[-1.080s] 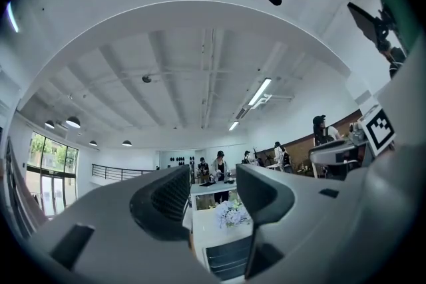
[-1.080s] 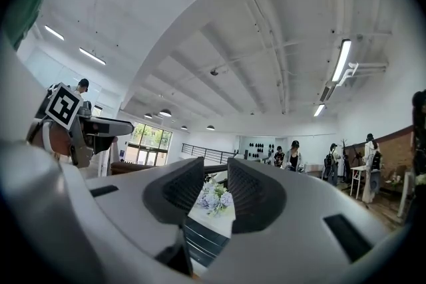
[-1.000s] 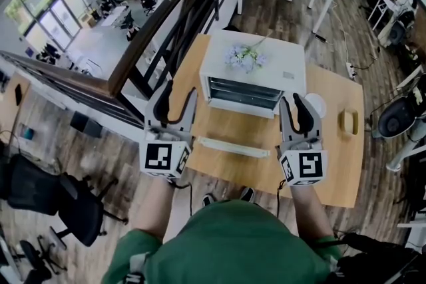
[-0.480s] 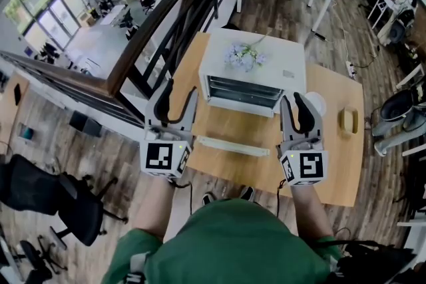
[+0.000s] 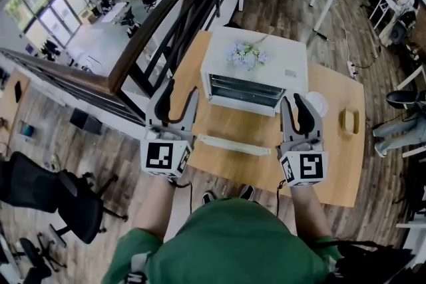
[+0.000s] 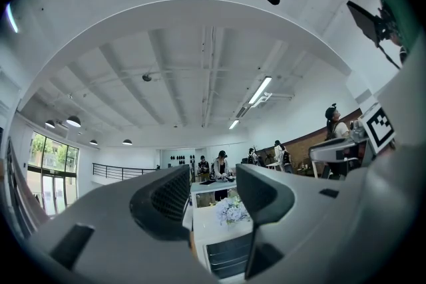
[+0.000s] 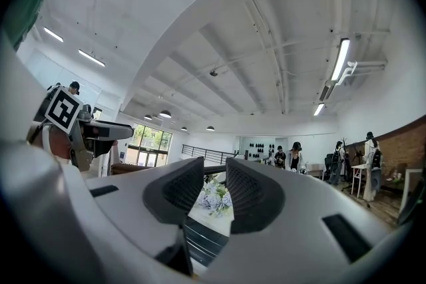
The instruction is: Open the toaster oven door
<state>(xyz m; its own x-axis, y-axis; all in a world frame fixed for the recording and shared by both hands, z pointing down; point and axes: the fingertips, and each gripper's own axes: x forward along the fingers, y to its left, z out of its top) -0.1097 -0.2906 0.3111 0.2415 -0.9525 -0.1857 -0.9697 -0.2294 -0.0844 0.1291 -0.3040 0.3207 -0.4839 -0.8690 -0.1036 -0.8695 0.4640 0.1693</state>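
While nothing moves since second ago, left claw (image 5: 180,92) and right claw (image 5: 297,104) stay released, empty, flanking toaster oven (image 5: 255,66) front; door (image 5: 226,145) lies dropped flat before oven, over tabletop (image 5: 339,166); task looks done.

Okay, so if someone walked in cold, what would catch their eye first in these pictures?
Probably the white toaster oven on the wooden table, with pale flowers lying on its top and its racks showing at the front. Then the two open, empty grippers held before it: left gripper by its left corner, right gripper by its right.
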